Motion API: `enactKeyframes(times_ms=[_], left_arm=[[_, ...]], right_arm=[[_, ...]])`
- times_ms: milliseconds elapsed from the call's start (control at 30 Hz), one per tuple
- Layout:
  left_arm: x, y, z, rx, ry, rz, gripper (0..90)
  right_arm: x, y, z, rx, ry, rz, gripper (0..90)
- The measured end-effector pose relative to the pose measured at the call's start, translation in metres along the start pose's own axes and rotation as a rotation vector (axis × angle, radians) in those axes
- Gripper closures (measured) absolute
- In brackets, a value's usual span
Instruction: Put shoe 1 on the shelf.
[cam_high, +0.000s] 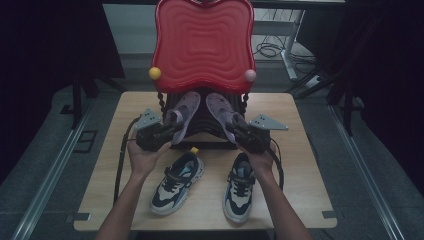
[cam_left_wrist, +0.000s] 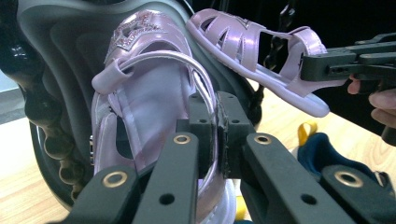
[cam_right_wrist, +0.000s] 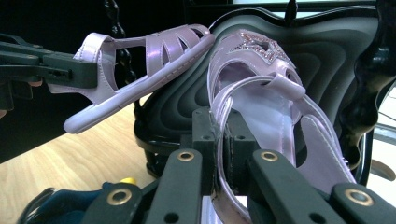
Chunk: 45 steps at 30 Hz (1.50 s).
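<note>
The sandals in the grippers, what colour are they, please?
Shiny lilac sandals, clearest in the left gripper view.

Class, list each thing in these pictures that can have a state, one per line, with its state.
Left gripper: shut on left sandal's strap.
Right gripper: shut on right sandal's strap.
Left sandal: held, toe on the black tray.
Right sandal: held, toe on the black tray.
Sneakers: upright on table, untouched.
Red tray: standing upright.

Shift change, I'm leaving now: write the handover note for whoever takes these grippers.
Left gripper: shut on the left sandal's heel strap.
Right gripper: shut on the right sandal's heel strap.
Both sandals lie toes-up on the black seat of the red chair.
Two sneakers stand on the table in front.
Done: both sandals gripped.
Left: probably moving them; the sneakers are untouched.
</note>
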<state>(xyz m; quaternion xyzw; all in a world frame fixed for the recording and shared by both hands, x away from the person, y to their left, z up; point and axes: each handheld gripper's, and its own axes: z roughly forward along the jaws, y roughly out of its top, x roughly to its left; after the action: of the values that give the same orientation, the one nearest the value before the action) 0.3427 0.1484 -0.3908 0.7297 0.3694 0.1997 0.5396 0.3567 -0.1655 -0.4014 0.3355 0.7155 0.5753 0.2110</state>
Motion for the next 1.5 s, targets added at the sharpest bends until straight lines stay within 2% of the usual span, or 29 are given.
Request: enactKeyframes(times_ms=[267, 567, 900, 1200, 1233, 1300, 1500], left_arm=[[0.006, 0.002, 0.013, -0.003, 0.026, 0.014, 86.1], [0.011, 0.003, 0.028, -0.010, 0.070, 0.063, 86.0], [0.015, 0.002, 0.043, -0.007, 0.089, 0.083, 86.0], [0.016, 0.000, 0.054, -0.010, 0.123, 0.119, 85.9], [0.017, 0.000, 0.054, -0.001, 0.127, 0.136, 86.0], [0.017, -0.001, 0.057, 0.001, 0.137, 0.145, 85.9], [0.018, -0.005, 0.064, -0.005, 0.139, 0.131, 85.7]], right_arm=[[0.001, 0.005, 0.013, -0.014, -0.037, -0.004, 85.2], [0.000, 0.007, 0.034, -0.008, -0.076, -0.006, 85.2], [0.004, 0.005, 0.050, -0.018, -0.134, -0.045, 85.1], [0.001, 0.004, 0.061, -0.009, -0.174, -0.045, 85.1], [0.001, 0.004, 0.062, -0.010, -0.174, -0.051, 85.1], [0.001, 0.004, 0.064, -0.005, -0.182, -0.067, 85.1], [0.001, 0.002, 0.071, 0.014, -0.193, -0.082, 85.1]])
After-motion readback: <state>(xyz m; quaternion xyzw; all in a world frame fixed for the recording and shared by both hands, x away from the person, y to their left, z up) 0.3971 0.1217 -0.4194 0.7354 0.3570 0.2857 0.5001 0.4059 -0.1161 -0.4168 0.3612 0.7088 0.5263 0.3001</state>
